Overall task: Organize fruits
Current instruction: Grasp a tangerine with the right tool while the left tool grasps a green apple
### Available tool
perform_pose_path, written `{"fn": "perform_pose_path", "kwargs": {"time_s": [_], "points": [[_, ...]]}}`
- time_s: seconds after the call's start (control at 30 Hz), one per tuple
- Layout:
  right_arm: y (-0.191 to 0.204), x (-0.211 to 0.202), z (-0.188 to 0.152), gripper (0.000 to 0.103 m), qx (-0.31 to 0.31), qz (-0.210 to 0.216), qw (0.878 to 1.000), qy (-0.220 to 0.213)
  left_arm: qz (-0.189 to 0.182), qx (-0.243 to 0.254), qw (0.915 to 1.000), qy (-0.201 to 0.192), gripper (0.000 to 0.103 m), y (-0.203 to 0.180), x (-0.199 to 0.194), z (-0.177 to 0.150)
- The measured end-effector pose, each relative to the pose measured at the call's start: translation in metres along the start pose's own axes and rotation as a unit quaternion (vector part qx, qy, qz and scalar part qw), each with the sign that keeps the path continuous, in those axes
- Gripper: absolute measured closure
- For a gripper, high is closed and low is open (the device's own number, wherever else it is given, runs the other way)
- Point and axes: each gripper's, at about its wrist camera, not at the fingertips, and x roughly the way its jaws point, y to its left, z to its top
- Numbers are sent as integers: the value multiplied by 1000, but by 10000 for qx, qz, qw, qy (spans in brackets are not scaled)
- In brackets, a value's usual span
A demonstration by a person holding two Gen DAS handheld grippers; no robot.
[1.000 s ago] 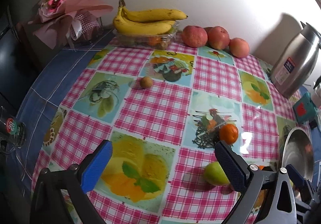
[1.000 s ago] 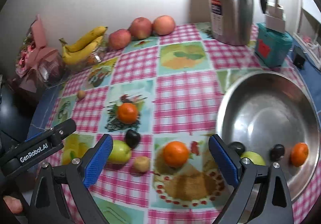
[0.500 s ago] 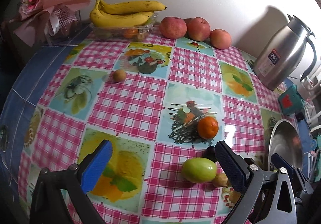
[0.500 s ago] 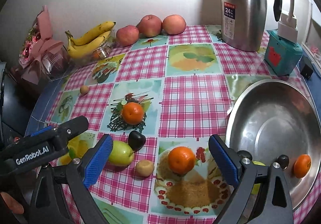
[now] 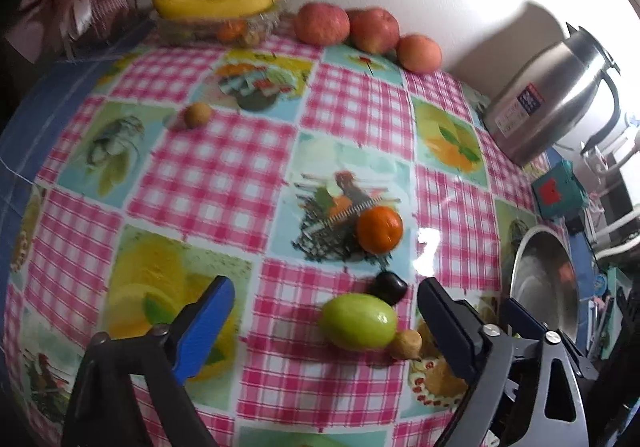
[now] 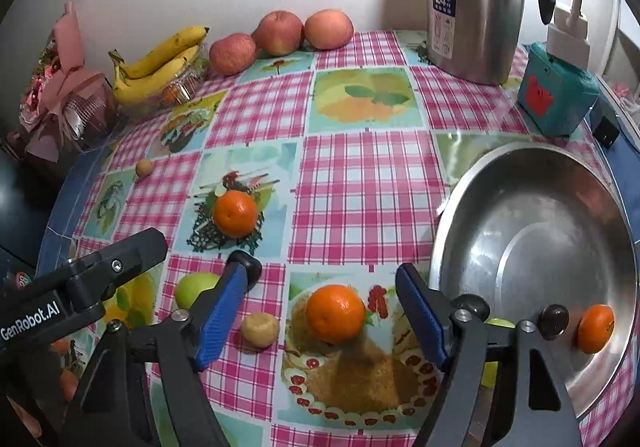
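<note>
While both pairs of jaws close, untouched, the orange (image 6: 335, 313) sits between the right gripper (image 6: 320, 321) jaws.

"GenRobot.AI" in white letters on black body of left claw (image 6: 120, 267), seen from right wrist view. "24" in white on blue-red label of steel thermos jug (image 6: 476, 3); smaller print there unreadable.

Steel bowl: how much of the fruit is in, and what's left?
Done: the steel bowl holds an orange, two dark fruits and a green one. In hand: nothing; the right gripper is closing around a tangerine, the left gripper around a green fruit. Left: those and several more loose on the cloth.
</note>
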Motion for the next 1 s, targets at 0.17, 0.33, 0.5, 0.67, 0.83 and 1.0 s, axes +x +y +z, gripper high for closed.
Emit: {"fn": "perform_pose_path", "kwargs": {"time_s": [0.17,0.33,0.5,0.67,0.83,1.0], "points": [[-2,11,-6,37,-58,-140,9996,226,-109,70,9996,267,18,-7,12,-7],[-5,19,-10,43,-61,-235,9990,380,-47,184,9987,473,25,-13,24,-13],[-6,23,-12,48,-76,-260,9985,477,-98,147,9979,623,38,-14,31,-16],[-6,25,-14,52,-77,-264,9983,519,-197,136,9978,622,48,-14,28,-16],[-4,24,-14,62,-121,-211,9985,491,-195,160,9978,620,48,-14,28,-15],[-4,24,-13,65,-124,-177,9985,499,-261,169,9977,610,48,-15,26,-14]]}}
